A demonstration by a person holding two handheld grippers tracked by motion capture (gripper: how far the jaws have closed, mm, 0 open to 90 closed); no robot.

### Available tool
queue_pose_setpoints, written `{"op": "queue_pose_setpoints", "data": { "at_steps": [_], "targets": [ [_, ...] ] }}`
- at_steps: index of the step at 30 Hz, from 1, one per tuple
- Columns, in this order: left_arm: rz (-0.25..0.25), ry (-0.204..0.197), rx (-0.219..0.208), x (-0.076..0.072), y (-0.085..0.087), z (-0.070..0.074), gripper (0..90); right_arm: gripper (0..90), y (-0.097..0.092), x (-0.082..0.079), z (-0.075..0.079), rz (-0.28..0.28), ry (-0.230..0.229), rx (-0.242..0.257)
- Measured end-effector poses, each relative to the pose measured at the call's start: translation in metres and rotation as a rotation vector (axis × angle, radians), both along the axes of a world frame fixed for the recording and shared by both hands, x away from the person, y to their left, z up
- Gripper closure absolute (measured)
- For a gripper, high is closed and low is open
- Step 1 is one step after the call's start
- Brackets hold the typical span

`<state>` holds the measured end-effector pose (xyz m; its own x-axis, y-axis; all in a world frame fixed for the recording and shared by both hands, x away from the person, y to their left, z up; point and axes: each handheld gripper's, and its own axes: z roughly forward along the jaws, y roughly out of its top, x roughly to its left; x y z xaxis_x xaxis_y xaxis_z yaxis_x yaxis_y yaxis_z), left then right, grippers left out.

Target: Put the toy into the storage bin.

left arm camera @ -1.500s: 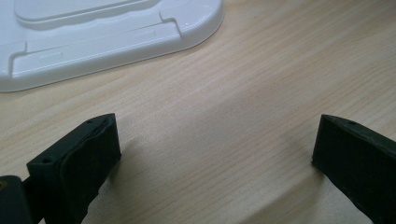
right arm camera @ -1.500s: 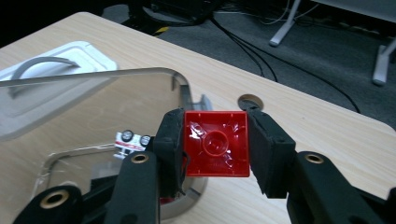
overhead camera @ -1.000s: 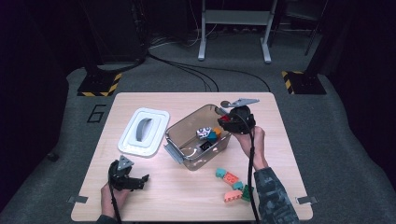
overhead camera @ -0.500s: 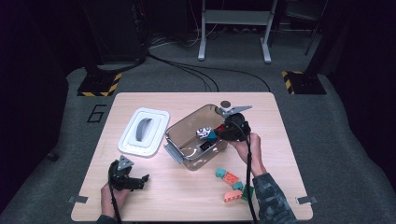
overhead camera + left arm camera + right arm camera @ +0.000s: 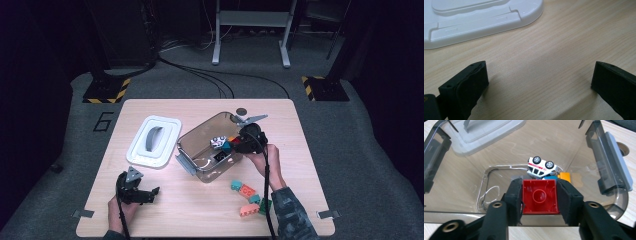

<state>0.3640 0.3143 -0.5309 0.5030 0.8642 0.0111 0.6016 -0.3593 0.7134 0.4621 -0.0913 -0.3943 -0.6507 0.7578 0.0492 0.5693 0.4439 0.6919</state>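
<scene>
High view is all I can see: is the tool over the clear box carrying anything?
Observer: Yes. The right gripper has a red brick between its jaws, hollow side towards its camera. The jaws have just been opening.
Operator: What's already inside?
Observer: In the clear box a white toy car lies wheels up beside a blue brick and an orange brick.
Operator: And the other tool?
Observer: The left gripper has its jaws wide apart with nothing between them, near the white lid.

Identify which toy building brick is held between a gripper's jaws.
The red square brick, in the right gripper above the clear bin; others lie loose.
</scene>
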Motion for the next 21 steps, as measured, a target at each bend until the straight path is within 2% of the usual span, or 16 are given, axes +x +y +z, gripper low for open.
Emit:
{"op": "queue_pose_setpoints", "data": {
  "at_steps": [5, 10, 14, 21],
  "targets": [
    [0.001, -0.001, -0.001, 0.000, 0.000, 0.000, 0.8, 36.2, -0.001, -0.003, 0.002, -0.024, -0.022, -0.004],
    [0.002, -0.003, -0.001, 0.000, 0.000, 0.000, 0.8, 20.9, -0.009, -0.009, 0.007, -0.025, -0.050, 0.026],
    [0.002, -0.003, -0.002, 0.000, 0.000, 0.000, 0.8, 16.2, -0.017, -0.017, 0.013, -0.039, -0.071, 0.050],
    [0.003, -0.005, -0.001, 0.000, 0.000, 0.000, 0.8, 14.3, -0.040, -0.036, 0.017, -0.049, -0.108, 0.067]
  ]
}}
